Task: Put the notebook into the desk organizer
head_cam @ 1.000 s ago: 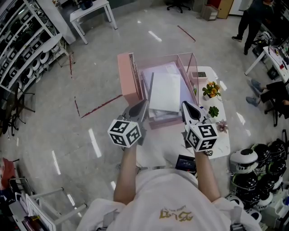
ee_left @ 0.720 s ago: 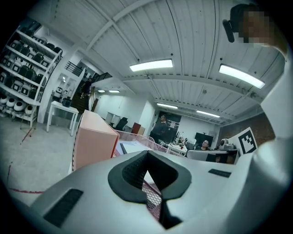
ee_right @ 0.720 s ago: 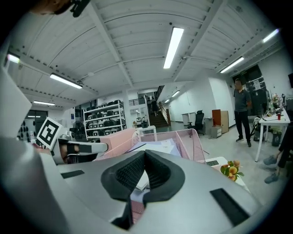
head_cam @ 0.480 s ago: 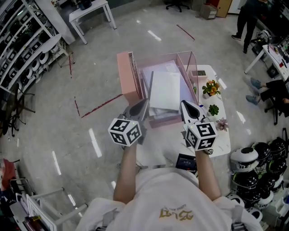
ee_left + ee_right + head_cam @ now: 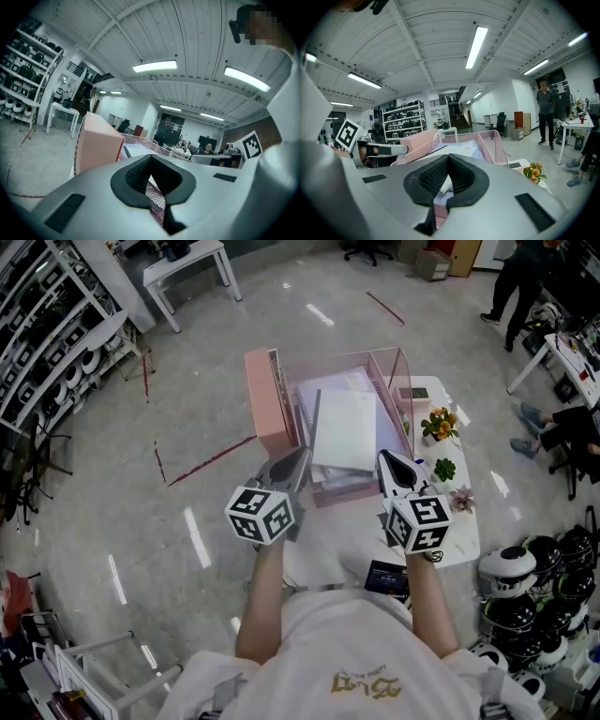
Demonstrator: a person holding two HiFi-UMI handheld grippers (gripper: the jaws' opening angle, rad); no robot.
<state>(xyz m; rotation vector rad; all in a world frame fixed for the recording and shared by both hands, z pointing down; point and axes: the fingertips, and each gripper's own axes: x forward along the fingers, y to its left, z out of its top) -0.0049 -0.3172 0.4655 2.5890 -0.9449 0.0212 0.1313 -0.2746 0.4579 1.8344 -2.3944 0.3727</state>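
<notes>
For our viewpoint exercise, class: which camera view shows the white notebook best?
The head view. It looks down on the white notebook, showing nearly its whole top face lying in the pink mesh desk organizer. The left gripper view gives only a thin edge-on sliver; the right gripper view shows it low and foreshortened, partly hidden.

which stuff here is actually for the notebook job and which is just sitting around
For the job:
- white notebook, lying in the organizer
- pink desk organizer
- left gripper, shut and empty
- right gripper, shut and empty

Just lying about:
- orange flowers
- small green plant
- black item at the table's near edge
</notes>
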